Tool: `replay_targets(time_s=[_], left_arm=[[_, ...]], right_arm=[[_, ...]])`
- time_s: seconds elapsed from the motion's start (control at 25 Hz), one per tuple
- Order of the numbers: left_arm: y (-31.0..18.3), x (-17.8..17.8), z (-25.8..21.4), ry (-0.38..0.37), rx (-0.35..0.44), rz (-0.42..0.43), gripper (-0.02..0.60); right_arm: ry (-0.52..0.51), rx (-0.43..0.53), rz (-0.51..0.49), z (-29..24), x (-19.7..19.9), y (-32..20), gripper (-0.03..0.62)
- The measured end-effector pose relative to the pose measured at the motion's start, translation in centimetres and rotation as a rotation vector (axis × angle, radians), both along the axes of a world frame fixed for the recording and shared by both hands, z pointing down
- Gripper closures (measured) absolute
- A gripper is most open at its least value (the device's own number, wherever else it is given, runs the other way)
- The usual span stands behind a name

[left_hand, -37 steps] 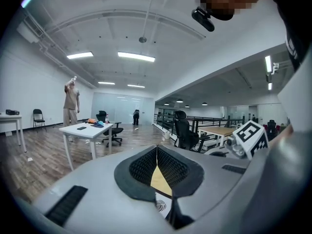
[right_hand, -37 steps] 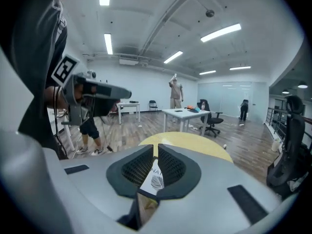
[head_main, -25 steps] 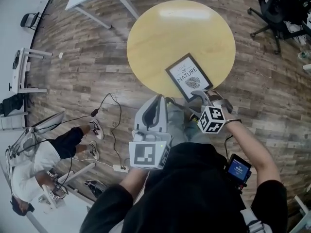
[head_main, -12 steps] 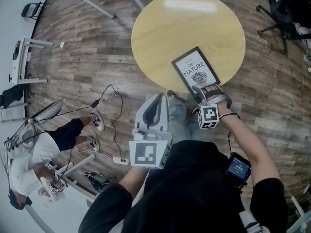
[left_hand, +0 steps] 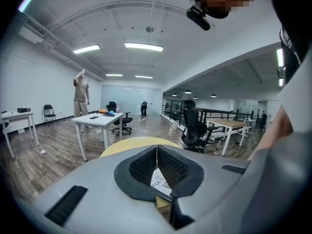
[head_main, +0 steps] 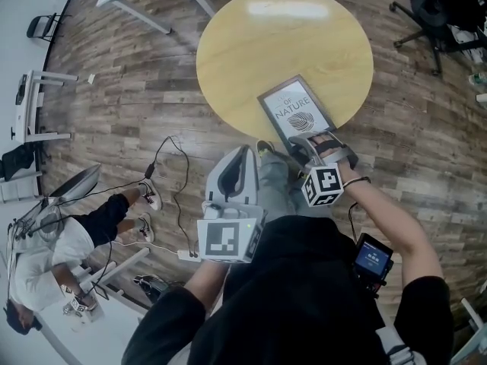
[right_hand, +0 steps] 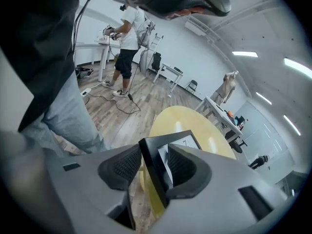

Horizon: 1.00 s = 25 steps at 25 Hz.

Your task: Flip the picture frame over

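Two hand-held grippers are showing. The right hand-held gripper [head_main: 310,141] is just closing its jaws and pinching the near edge of the picture frame [head_main: 295,114], which is lying face up at the near rim of the round yellow worktop [head_main: 251,59]. The left hand-held gripper [left_hand: 157,150] is hanging clenched and empty. I am guessing the frame is stiff and light with slippery, breakable glass, so holding its black rim is looking safest.

Head view top-down, gripper views low, close; shared: table [head_main: 259,59]

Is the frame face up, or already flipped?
Face up, not flipped: in the head view the frame shows its NATURE print upward, at the near edge of the table.
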<state>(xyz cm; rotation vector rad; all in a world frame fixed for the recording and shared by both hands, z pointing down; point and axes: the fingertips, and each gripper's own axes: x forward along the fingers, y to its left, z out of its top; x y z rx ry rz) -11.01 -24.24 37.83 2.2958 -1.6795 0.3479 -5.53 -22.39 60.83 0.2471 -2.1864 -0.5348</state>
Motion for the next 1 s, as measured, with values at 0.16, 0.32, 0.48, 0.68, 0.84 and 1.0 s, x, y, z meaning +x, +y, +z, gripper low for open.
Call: replay_targets(time_s=[0.16,0.32,0.48,0.68,0.84,1.0], left_arm=[[0.2,-0.1,-0.3,-0.009,0.019,0.004,0.558],[0.4,0.1,-0.8,-0.004,0.026,0.0,0.558],[0.2,-0.4,-0.9,-0.022,0.032,-0.011,0.558],[0.4,-0.6,-1.2,-0.017,0.043,-0.01,0.558],[-0.1,-1.1,-1.9,-0.018,0.062,-0.017,0.558],[-0.5,-0.5,-1.8,-0.022,0.056,-0.009,0.558]], right_arm=[[-0.104,-0.011,0.026,-3.9,-1.2,-0.3,0.446],[-0.239,-0.08,0.07,-8.5,-2.2,-0.8,0.464],[-0.452,-0.264,0.18,-13.0,-2.5,-2.5,0.471],[-0.802,-0.658,0.46,-16.8,0.4,-6.0,0.473],[-0.986,-0.826,0.678,-16.5,4.1,-9.3,0.481],[-1.053,-0.861,0.86,-14.5,8.2,-11.2,0.5]])
